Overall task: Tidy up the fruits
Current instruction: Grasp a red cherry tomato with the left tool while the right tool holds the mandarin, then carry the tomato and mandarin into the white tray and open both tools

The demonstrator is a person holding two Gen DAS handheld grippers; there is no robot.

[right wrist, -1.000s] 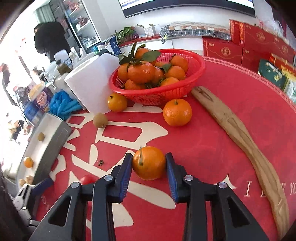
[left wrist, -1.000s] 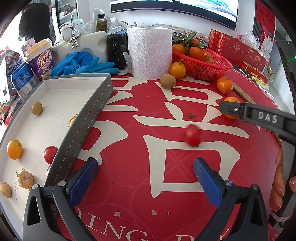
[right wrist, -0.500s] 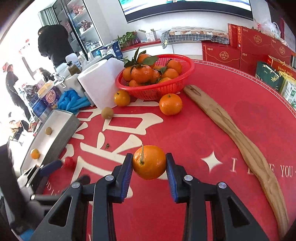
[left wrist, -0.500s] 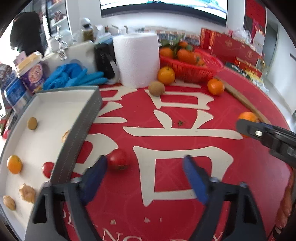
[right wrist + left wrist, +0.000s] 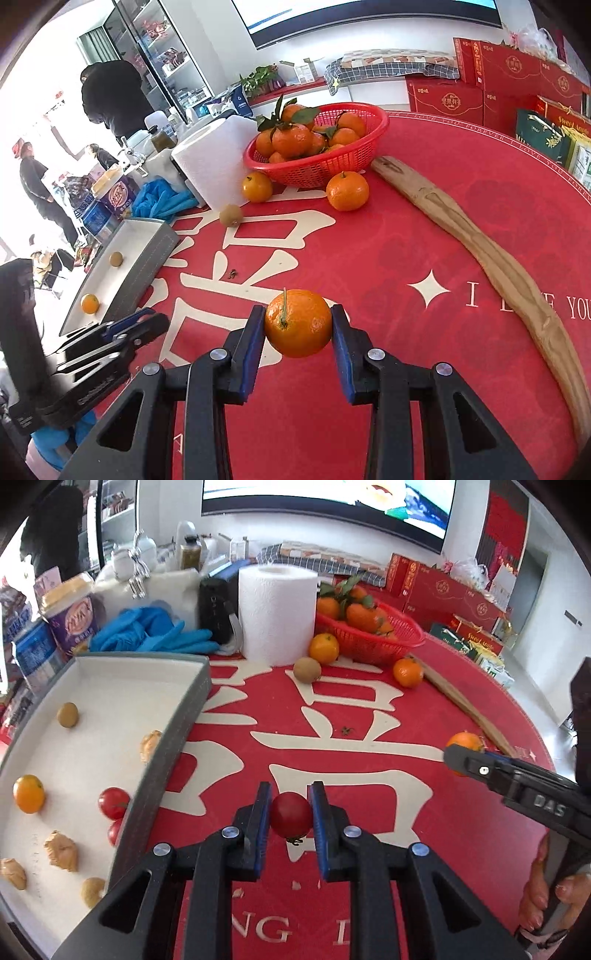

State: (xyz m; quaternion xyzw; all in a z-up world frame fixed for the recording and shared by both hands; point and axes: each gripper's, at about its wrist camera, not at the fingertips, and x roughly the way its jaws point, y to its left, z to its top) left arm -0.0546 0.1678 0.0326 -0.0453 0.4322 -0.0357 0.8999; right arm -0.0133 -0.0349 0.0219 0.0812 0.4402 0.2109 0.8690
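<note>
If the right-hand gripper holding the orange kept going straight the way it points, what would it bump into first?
Probably the red tablecloth just beyond the orange held by the right gripper; nothing else seems to lie ahead, though depth is unclear.

Ahead of me a white paper towel roll (image 5: 277, 613) stands upright on the red tablecloth (image 5: 461, 834), with crumpled blue gloves (image 5: 155, 633) to its left. A long wooden paddle (image 5: 491, 258) lies across the cloth (slightly curved). Red gift boxes (image 5: 513, 79) stack behind, and a purple cup (image 5: 72, 618) sits by the gloves.

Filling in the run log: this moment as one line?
left gripper: shut on cherry tomato | right gripper: shut on tangerine | tray: part-filled
</note>
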